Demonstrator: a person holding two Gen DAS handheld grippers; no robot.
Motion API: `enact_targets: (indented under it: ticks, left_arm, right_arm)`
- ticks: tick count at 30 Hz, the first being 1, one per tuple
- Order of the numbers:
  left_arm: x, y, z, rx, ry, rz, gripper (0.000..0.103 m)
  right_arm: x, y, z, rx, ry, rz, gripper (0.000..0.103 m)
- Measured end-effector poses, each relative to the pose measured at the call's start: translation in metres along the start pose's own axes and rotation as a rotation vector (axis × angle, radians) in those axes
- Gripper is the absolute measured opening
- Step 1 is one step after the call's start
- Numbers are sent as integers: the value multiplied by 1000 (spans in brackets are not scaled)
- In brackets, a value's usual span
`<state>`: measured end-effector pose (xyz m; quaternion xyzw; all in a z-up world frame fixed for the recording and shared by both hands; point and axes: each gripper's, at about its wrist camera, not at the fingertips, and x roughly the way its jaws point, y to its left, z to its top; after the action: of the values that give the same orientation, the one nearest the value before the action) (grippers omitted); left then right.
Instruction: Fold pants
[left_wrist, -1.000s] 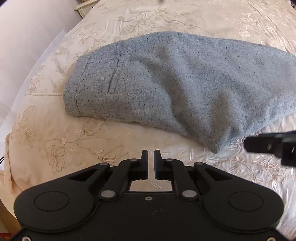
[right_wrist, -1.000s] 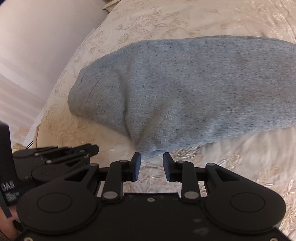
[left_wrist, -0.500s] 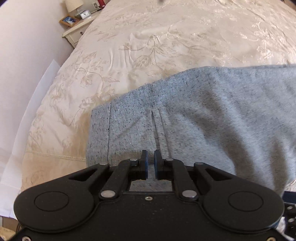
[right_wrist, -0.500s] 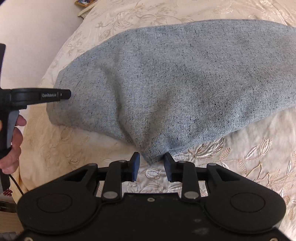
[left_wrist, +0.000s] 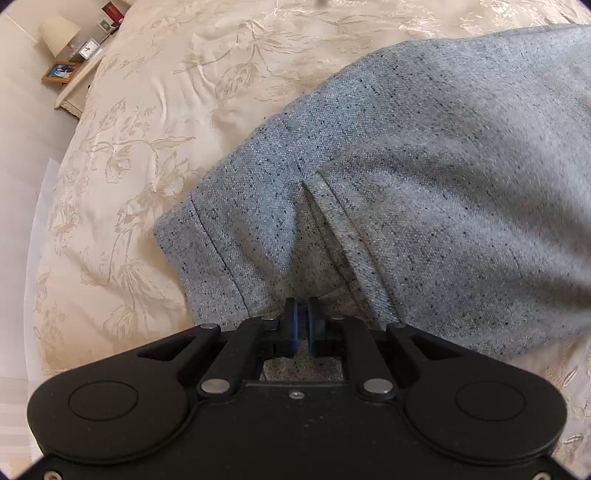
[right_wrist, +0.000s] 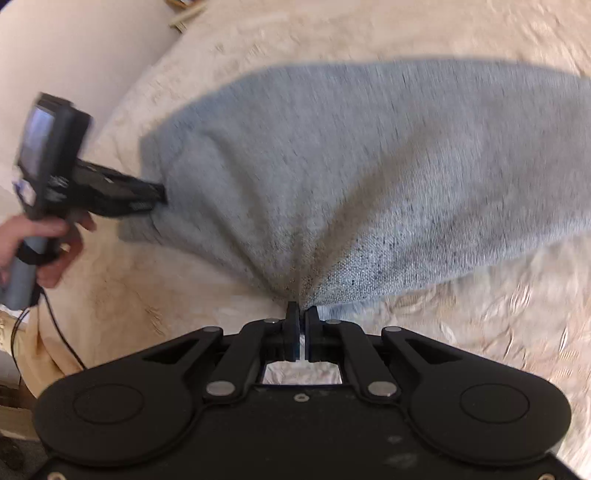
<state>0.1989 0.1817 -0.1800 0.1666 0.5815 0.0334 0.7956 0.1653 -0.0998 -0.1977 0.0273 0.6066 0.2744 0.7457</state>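
Grey-blue pants (left_wrist: 424, 192) flecked black — cream bedspread (left_wrist: 155, 122), floral embroidery

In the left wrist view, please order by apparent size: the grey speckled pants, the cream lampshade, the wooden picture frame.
1. Grey speckled pants.
2. Cream lampshade.
3. Wooden picture frame.
The last two sit farther from the camera, so true sizes stay unsure.

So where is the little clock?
In the left wrist view, the clock is far up in the top left corner, on the bedside table beside the bed, between the lamp and a picture frame.
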Motion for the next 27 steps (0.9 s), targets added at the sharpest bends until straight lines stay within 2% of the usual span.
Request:
enact_targets:
  ticks: [2, 5, 6, 8, 9, 11, 13, 16, 18, 21, 23, 25, 27]
  left_arm:
    - [0, 1, 0, 16, -1, -11, 16]
    - [-1, 2, -1, 21, -8, -14, 16]
    - [0, 1, -1, 19, -10, -11, 16]
    - [-2, -3, 0, 24, -9, 8, 16]
    - [-7, -7, 0, 32, -8, 23, 16]
    - [-16, -9, 1, 32, -10, 37, 16]
    - [-31, -6, 2, 5, -29, 13, 16]
    - [-54, -7, 7, -42, -92, -50, 16]
    - [-58, -13, 15, -49, -111, -61, 17]
    - [-41, -26, 23, 7, -87, -36, 17]
    - [-21, -30, 19, 62, -39, 14, 19]
    - [-4, -25, 10, 92, -8, 47, 24]
    - [-4, -16, 3, 79, -2, 55, 24]
  right_arm:
    - [-5, 5, 4, -3, -19, -3, 2]
    - [-25, 13, 11, -49, -117, 14, 2]
    - [-20, 10, 11, -37, -99, -3, 4]
    - [1, -4, 15, 45, 50, -3, 13]
    - [-2, -12, 15, 101, 84, 3, 15]
    - [-23, -22, 12, 146, 25, 61, 16]
    - [-48, -27, 13, 113, -56, 70, 22]
    - [-70, -38, 22, 73, -167, 25, 22]
    - [-62, -49, 35, 46, -167, -13, 22]
    - [-39, -67, 48, -39, -128, -84, 22]
    - [-24, -84, 59, -76, -127, -185, 14]
    - [-16, -115, 73, -44, -141, -268, 7]
    - [-20, -143, 85, 14, -178, -340, 8]
